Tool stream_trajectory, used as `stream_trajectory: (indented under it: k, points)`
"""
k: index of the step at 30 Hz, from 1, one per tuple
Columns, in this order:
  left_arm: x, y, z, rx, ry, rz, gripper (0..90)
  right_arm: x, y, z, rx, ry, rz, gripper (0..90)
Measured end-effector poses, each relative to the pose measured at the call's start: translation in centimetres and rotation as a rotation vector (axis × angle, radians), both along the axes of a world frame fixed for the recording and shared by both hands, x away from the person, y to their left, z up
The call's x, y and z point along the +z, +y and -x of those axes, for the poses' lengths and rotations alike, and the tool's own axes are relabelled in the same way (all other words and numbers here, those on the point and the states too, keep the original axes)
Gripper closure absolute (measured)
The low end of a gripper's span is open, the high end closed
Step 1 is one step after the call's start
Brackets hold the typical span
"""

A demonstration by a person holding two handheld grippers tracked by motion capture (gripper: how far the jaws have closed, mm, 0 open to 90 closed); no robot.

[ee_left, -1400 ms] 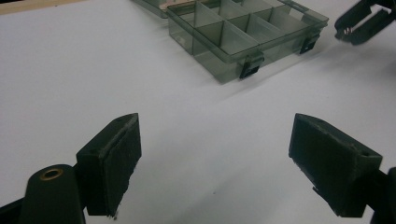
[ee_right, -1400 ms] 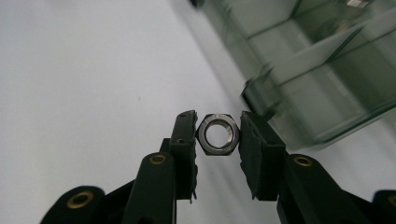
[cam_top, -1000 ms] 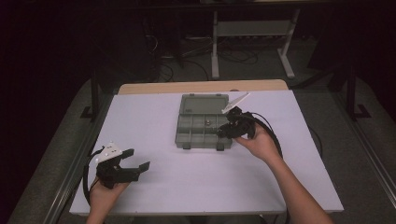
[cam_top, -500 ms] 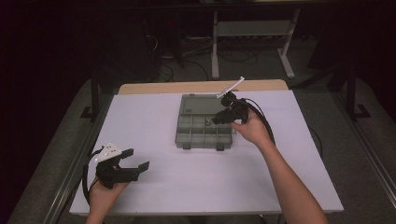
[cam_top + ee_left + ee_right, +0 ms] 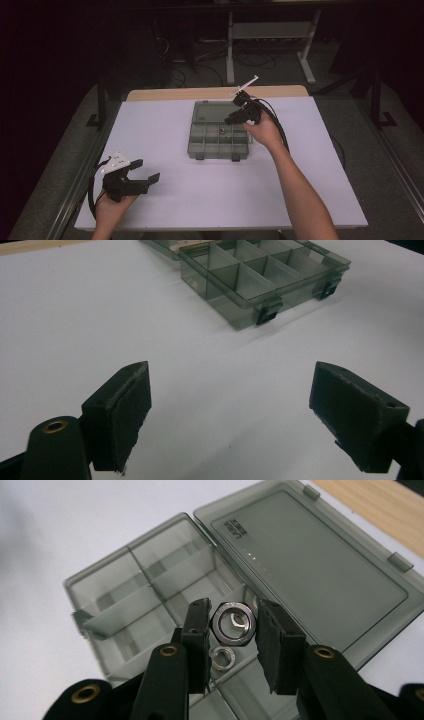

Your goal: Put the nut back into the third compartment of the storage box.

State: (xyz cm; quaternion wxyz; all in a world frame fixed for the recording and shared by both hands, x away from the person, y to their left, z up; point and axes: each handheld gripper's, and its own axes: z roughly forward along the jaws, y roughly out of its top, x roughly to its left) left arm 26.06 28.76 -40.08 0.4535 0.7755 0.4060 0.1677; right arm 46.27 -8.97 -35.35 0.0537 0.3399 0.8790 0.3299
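Right gripper view: washer (image 5: 223,657) below nut (image 5: 232,623).

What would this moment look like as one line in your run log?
right gripper: shut on nut, above open box | smaller nuts in box | left gripper: open, empty, over table

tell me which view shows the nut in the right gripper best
The right gripper view: the nut sits large and sharp between the right gripper jaws, above the open box. In the high view it is too small to tell.
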Motion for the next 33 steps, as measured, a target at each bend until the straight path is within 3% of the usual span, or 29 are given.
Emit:
stream_trajectory:
  k: [22, 28, 33]
  points:
    - [0.1, 0.1, 0.0, -0.003, -0.007, -0.002, 16.6, -4.2, 2.2, -1.3, -0.022, 0.067, 0.055, 66.1]
    - [0.1, 0.2, 0.1, 0.0, 0.001, -0.003, 16.6, -4.7, 2.4, -1.3, -0.023, 0.073, 0.068, 65.2]
    - [0.1, 0.2, 0.1, 0.0, 0.001, -0.001, 16.6, -4.5, 2.1, -1.0, -0.028, 0.058, 0.041, 60.5]
